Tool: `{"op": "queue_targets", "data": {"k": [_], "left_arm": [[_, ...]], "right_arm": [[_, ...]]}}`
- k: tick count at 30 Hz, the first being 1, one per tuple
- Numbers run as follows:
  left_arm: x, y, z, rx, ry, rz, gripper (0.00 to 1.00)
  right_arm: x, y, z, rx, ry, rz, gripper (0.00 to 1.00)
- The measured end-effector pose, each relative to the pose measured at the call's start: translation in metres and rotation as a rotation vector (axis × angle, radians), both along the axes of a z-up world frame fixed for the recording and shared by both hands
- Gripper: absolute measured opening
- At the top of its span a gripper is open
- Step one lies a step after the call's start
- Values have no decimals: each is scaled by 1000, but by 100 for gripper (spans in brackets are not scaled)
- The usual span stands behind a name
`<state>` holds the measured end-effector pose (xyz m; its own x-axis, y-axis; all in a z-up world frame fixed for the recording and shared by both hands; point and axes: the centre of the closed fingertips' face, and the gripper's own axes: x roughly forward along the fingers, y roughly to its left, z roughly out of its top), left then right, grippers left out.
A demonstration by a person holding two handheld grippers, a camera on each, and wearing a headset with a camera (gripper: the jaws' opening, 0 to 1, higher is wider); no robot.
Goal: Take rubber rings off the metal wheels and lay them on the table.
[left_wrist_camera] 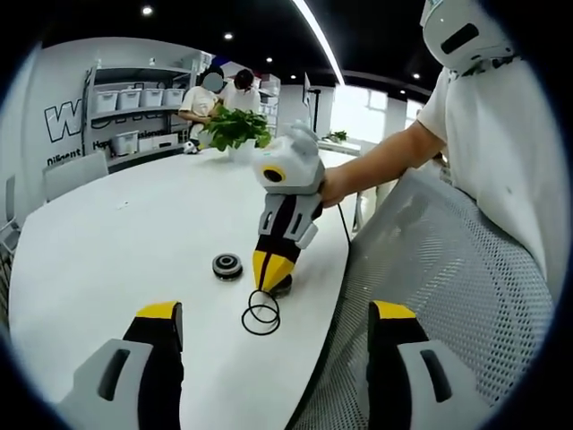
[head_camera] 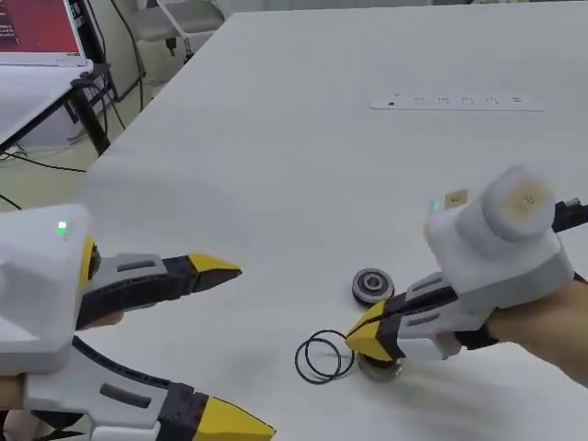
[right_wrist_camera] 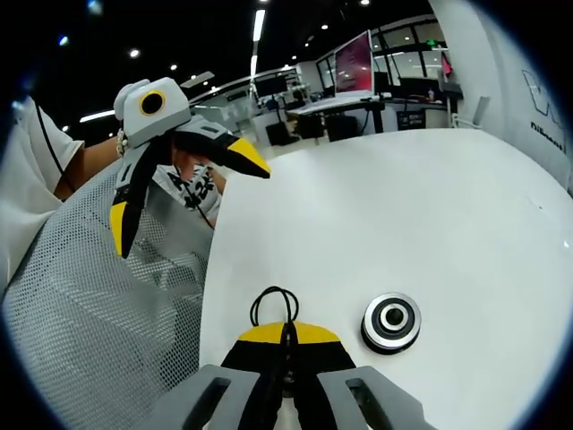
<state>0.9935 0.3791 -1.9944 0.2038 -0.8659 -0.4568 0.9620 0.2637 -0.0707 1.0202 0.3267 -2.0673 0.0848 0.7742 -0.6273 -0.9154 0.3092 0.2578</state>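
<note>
Two-handed: steady second wheel (head_camera: 378, 367), just beside free wheel (head_camera: 372, 286), with wide-open left gripper (head_camera: 248, 349), peel rubber off with right gripper (head_camera: 363, 338), jaws together at it, then lay it by rings (head_camera: 322, 356) near free wheel.

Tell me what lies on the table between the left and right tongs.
Black rubber rings lie there, close to the right tongs, apart from the left tongs, in the head view.
</note>
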Motion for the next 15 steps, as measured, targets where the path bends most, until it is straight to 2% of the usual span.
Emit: {"op": "queue_targets", "data": {"k": [8, 12, 15], "left_arm": [[-2, -4, -3, 8, 6, -20, 82], [0, -3, -1, 7, -1, -18, 82], [2, -3, 0, 4, -4, -13, 82]], "right_arm": [[6, -3, -2, -13, -10, -16, 0], [8, -7, -1, -1, 12, -37, 0], [8, -8, 0, 3, 12, -45, 0]]}}
